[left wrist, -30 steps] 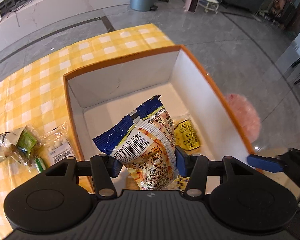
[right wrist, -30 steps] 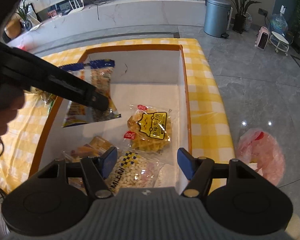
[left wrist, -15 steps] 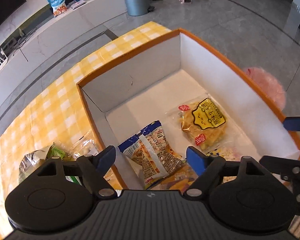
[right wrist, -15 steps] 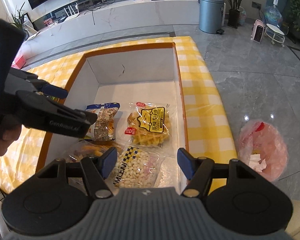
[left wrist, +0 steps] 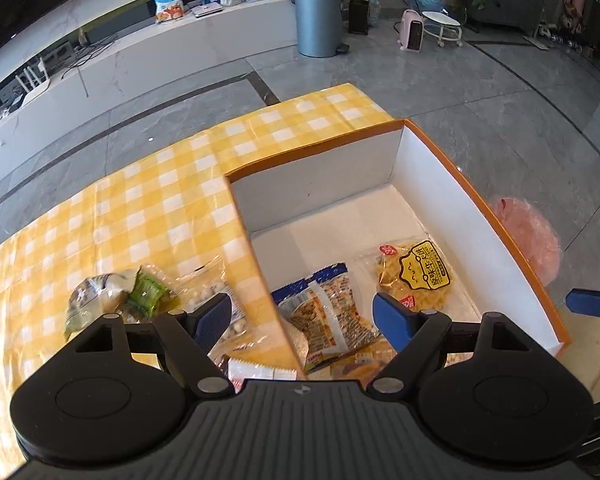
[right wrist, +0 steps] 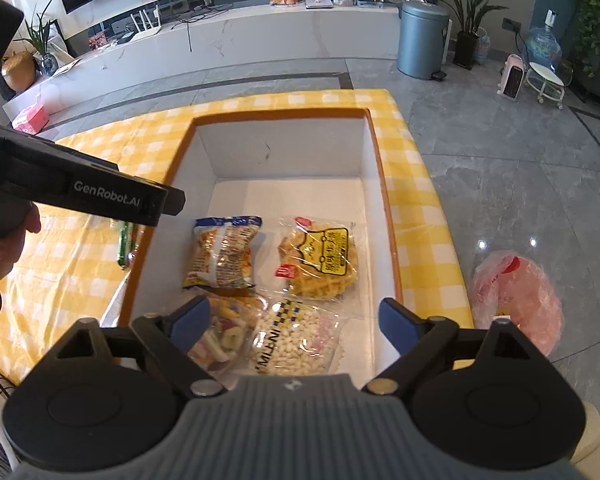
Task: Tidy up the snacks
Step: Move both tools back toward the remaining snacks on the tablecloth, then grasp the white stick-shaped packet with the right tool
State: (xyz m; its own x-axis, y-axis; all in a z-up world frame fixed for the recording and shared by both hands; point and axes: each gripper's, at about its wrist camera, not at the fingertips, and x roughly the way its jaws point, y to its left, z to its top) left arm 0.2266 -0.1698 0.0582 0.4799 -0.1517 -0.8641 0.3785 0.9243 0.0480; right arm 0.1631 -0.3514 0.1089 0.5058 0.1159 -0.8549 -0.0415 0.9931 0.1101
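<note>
A white box with an orange rim [left wrist: 480, 216] [right wrist: 284, 148] stands on the yellow-check cloth. Inside lie a blue-ended snack packet [left wrist: 324, 312] [right wrist: 224, 256], a waffle packet with a yellow label [left wrist: 416, 272] [right wrist: 320, 260], a packet of white pellets [right wrist: 296, 340] and a dried-fruit packet [right wrist: 224, 332]. My left gripper [left wrist: 304, 314] hangs open and empty over the box's left wall. My right gripper [right wrist: 294, 318] hovers above the box's near end; its jaws are opening and the pads press on nothing.
Loose packets lie on the cloth [left wrist: 140, 208] left of the box: a green and white one [left wrist: 112, 296] and a clear one with white pieces [left wrist: 204, 284]. A pink plastic bag [right wrist: 516, 296] sits on the floor to the right. A grey bin [left wrist: 320, 20] stands far back.
The left gripper let go of the blue-ended packet, which now lies flat in the box, then opened wide and drew up and to the left. The right gripper's jaws spread wider.
</note>
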